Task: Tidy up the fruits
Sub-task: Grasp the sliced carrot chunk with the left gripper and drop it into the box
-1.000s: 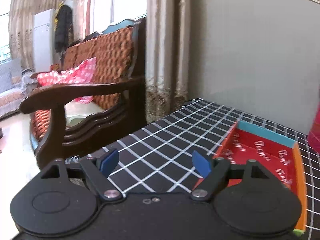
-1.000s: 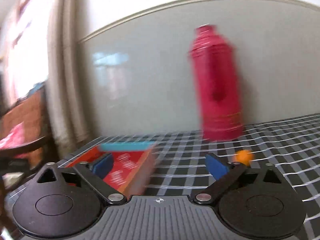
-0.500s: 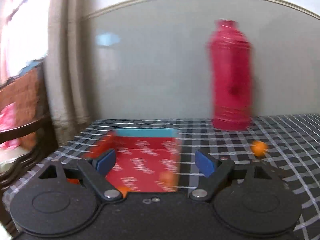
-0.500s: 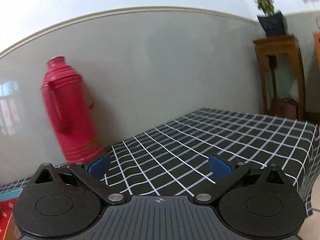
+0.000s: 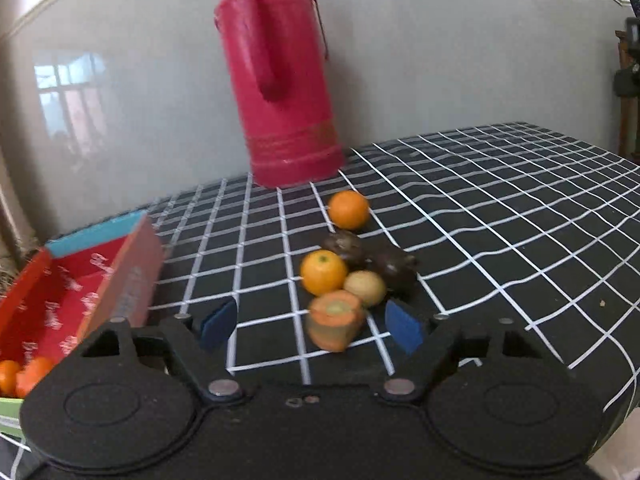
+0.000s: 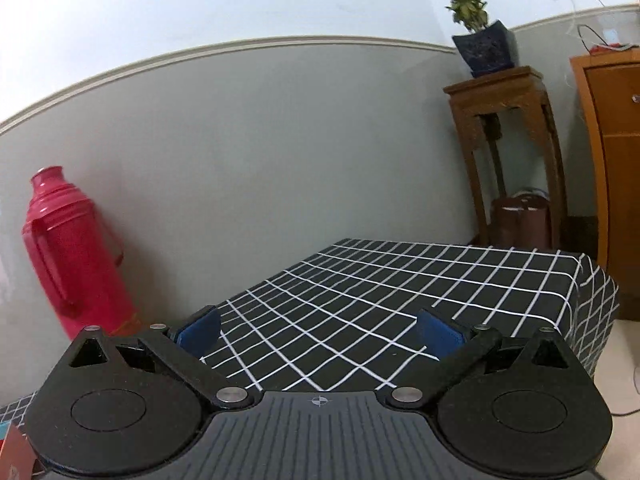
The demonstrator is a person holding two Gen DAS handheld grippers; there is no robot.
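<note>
In the left wrist view a pile of fruit lies on the black checked tablecloth: two oranges, a yellowish fruit, two dark fruits and a blurred orange persimmon-like fruit. My left gripper hovers just before the pile. Its jaws are closing, with the persimmon-like fruit between the blue pads but untouched. A red box at the left holds some orange fruits. My right gripper stands open over bare cloth, with nothing between its fingers.
A tall red thermos stands against the grey wall behind the fruit and shows at the left in the right wrist view. Beyond the table's far end stand a wooden plant stand and a brown cabinet.
The left view swung right, from the sofa past the red box to the fruit pile, and dipped down. The right view swung right, away from the box and thermos toward the table's far end.
</note>
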